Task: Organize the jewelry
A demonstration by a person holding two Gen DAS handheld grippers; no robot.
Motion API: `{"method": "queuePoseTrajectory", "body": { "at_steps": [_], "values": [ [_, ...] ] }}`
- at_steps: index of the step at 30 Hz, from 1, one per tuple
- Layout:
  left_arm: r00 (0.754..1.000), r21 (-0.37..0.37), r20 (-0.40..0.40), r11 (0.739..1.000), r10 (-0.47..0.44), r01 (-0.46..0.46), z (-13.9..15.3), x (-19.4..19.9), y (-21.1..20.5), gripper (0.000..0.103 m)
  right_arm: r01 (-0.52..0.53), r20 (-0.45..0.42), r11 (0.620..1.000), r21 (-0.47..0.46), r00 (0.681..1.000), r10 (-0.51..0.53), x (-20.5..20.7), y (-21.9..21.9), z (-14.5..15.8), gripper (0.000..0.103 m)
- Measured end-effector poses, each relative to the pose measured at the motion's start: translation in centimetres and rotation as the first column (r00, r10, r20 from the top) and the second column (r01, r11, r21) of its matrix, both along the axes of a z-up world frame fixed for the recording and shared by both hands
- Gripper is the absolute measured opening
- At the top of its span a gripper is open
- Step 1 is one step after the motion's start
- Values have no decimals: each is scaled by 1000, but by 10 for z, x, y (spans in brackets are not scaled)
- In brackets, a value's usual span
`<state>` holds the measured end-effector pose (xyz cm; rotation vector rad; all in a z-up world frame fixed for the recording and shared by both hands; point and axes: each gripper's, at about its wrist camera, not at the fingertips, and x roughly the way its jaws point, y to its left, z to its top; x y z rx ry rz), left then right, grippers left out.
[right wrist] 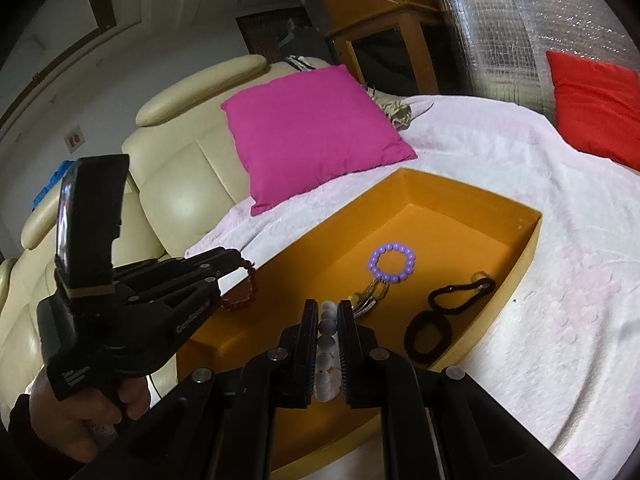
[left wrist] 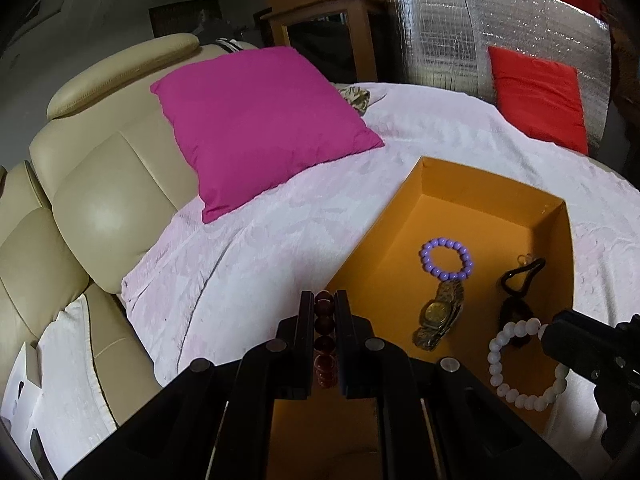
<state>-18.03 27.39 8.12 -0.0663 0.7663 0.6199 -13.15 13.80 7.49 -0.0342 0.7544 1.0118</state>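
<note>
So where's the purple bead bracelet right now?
The purple bracelet lies flat on the orange box floor, toward the far end, touching the gold watch just nearer the cameras.

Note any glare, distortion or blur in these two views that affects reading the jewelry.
Left wrist view: fisheye bends the orange cardboard box; glare patch on the cream leather sofa; the dark red bead bracelet between the left gripper looks soft. Right wrist view: dark corners, silver foil panel glints; white bead bracelet reads clearly.
</note>
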Motion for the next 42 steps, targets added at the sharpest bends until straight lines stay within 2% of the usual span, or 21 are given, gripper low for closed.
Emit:
{"method": "queuePoseTrajectory", "body": {
  "at_steps": [14,26,27,29,31,35,37,40,42],
  "values": [
    [999,-15,-47,1000,18,-19,-22,6,8,10,-9,-17,999,-47,1000,8,3,9,-17,11],
    [993,-23,-112,999,24,-27,-42,12,8,11,57,-63,992,-112,996,-64,19,15,-33,13],
    [993,-19,-114,1000,20,-23,-41,12,7,16,65,-65,991,-113,995,-72,21,13,-32,15],
    [993,-6,-113,1000,23,-24,-35,10,4,41,77,-70,992,-101,994,-85,24,8,-29,37],
    [996,24,-88,999,23,-21,-24,4,-2,55,91,-63,993,-71,993,-96,23,1,-23,52],
    [999,70,-45,998,-5,9,4,-8,-18,65,109,-30,994,-32,994,-110,15,-18,-3,53],
    [1000,107,-16,994,-26,28,24,-19,-31,70,124,17,992,-39,992,-123,7,-26,11,53],
    [998,160,15,985,-62,58,50,-35,-51,85,140,57,988,-58,989,-137,-9,-42,32,53],
    [996,195,35,978,-78,69,65,-47,-63,86,163,71,984,-76,985,-158,-20,-54,45,53]
  ]
}}
